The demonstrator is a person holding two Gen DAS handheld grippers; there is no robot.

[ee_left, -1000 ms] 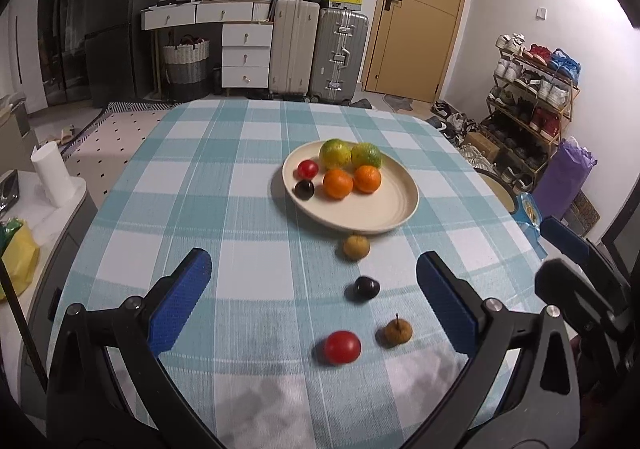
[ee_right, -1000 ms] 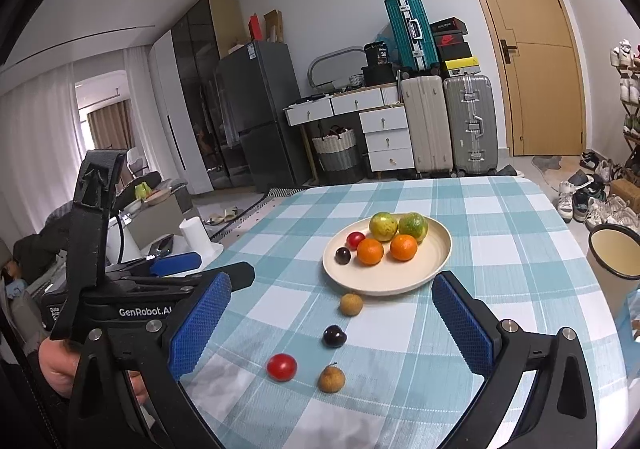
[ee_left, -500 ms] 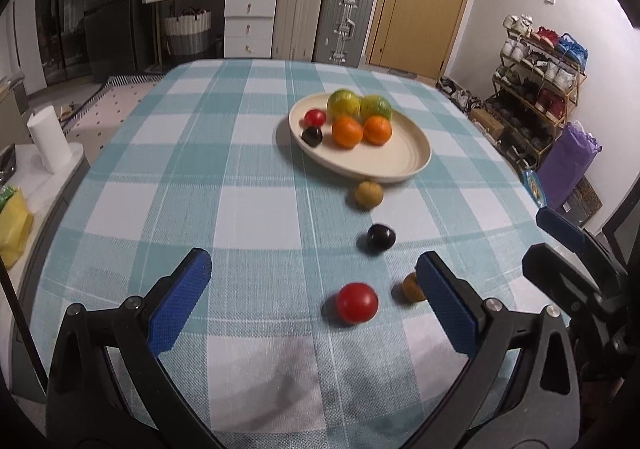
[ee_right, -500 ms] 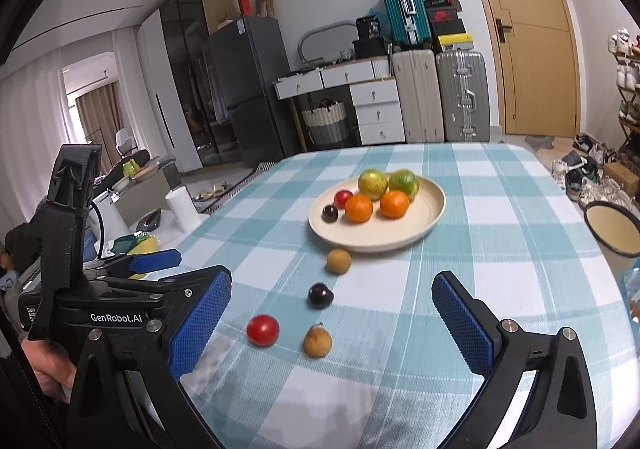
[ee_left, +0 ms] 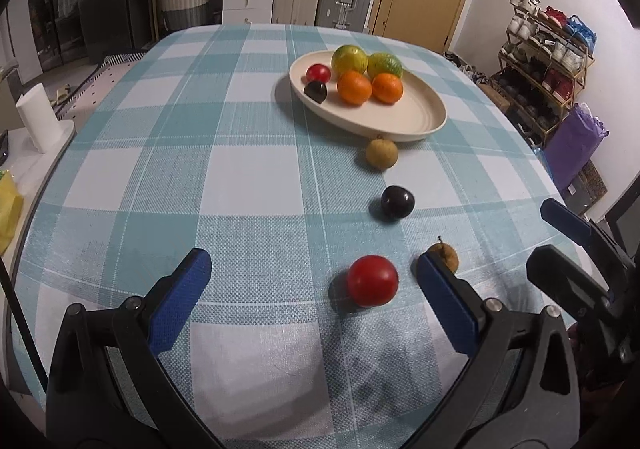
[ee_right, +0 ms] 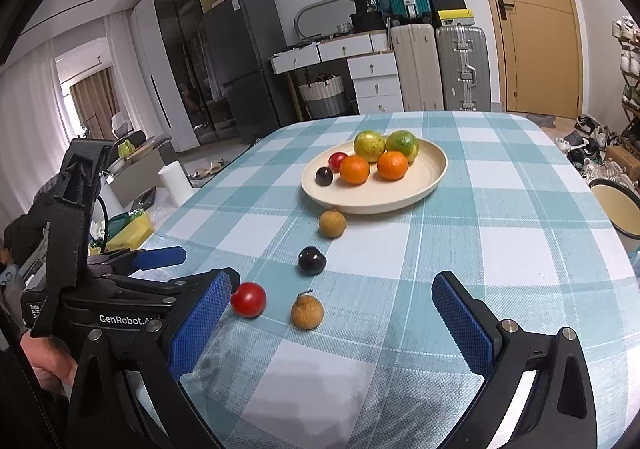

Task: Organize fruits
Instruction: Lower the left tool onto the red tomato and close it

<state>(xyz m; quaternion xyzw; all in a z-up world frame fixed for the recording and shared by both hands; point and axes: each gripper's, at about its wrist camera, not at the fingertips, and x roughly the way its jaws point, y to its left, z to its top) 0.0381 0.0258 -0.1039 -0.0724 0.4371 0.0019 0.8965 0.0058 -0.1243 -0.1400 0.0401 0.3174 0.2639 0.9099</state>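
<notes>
Right wrist view alone showing the left gripper (ee_right: 188, 269) low by the table's (ee_right: 520, 249) left edge, red tomato (ee_left: 372, 280) seen between its spread fingers, right gripper (ee_right: 332, 313) likewise wide apart, brown longan (ee_right: 307, 311) ahead, plate (ee_left: 416, 121) mid-table, bare cloth along the right edge.

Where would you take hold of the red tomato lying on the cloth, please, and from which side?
Probably across the round middle of the red tomato, coming in low from the near side with the open left claw. It is smooth and ball-shaped, so any grip off its widest part may slip. The brown fruit sits close on its right, so keep that finger between them.
</notes>
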